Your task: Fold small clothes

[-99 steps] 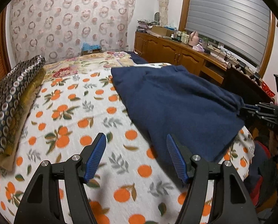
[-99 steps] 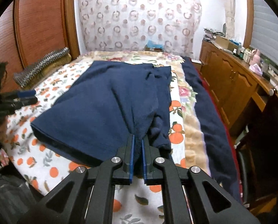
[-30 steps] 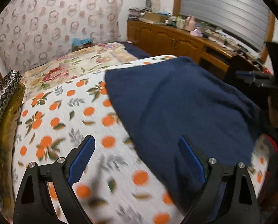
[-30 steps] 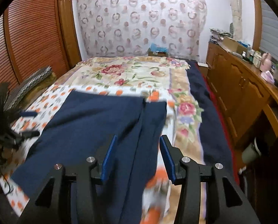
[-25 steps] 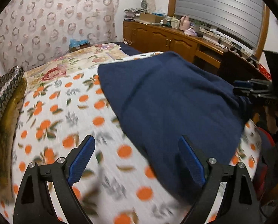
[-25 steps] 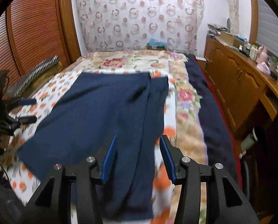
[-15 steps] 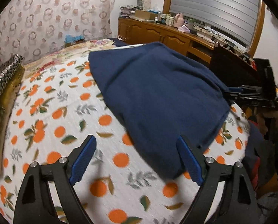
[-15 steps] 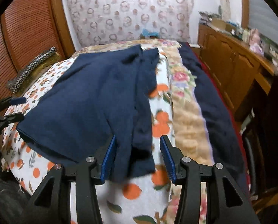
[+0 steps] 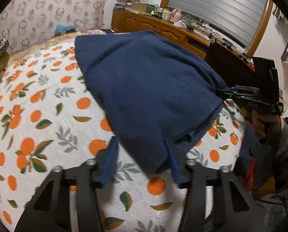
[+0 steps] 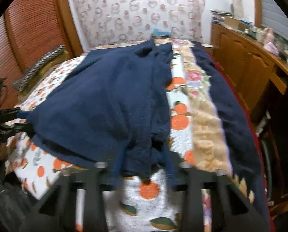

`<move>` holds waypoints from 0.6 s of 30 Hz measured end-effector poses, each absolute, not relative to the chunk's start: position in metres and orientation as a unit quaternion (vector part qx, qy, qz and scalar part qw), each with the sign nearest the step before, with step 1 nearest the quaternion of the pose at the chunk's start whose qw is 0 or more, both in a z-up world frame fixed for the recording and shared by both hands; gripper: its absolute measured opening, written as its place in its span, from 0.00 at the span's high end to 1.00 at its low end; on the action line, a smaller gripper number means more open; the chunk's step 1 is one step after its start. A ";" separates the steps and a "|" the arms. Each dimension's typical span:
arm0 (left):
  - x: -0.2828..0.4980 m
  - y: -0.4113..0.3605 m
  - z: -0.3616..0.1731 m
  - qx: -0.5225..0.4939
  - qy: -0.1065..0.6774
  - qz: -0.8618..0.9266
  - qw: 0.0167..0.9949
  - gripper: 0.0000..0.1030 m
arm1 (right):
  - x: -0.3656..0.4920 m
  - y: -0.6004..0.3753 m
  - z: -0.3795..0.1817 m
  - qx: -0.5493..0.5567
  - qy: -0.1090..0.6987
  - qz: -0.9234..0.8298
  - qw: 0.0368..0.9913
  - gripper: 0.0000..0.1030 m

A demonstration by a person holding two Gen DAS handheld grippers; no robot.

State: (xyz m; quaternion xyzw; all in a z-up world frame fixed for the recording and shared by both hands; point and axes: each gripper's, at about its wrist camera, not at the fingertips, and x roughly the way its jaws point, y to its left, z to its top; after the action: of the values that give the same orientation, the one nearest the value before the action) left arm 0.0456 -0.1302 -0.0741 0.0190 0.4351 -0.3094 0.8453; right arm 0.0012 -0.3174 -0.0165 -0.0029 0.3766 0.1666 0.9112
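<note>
A navy blue garment (image 9: 144,89) lies spread on the orange-print bed cover (image 9: 37,116); it also shows in the right wrist view (image 10: 105,106). My left gripper (image 9: 141,162) is open, its jaws either side of the garment's near left corner. My right gripper (image 10: 144,168) is open, its jaws either side of the bunched near right corner. The right gripper shows from the side in the left wrist view (image 9: 246,96), at the garment's right edge. The left gripper shows at the left edge of the right wrist view (image 10: 6,121).
A folded patterned blanket (image 10: 41,65) lies at the bed's left side. A dark blue blanket (image 10: 231,104) runs along the bed's right edge. A wooden sideboard (image 9: 163,29) with clutter stands to the right. A patterned curtain (image 10: 136,9) hangs behind the bed.
Both grippers have come down and forward to the garment's near corners. Their jaws have narrowed around the cloth, and the corners now sit between them.
</note>
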 end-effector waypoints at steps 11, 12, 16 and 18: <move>0.046 -0.129 -0.025 -0.005 0.369 -0.329 0.869 0.93 | -0.017 -0.332 0.021 0.041 0.291 0.195 0.936 0.91; 0.050 -0.128 -0.014 -0.007 0.359 -0.328 0.874 0.93 | -0.016 -0.333 0.029 0.045 0.280 0.199 0.938 0.91; 0.078 -0.123 0.013 -0.021 0.339 -0.321 0.884 0.93 | 0.000 -0.333 0.054 0.041 0.253 0.204 0.945 0.91; 0.100 -0.118 0.023 -0.023 0.333 -0.313 0.889 0.93 | 0.013 -0.334 0.065 0.036 0.242 0.205 0.948 0.91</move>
State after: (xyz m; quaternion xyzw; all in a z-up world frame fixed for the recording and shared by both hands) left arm 0.1003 -0.1184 0.0229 -0.0231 0.3332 -0.3132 0.8890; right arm 0.0132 -0.3336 0.0647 0.0363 0.2418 0.2047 0.9478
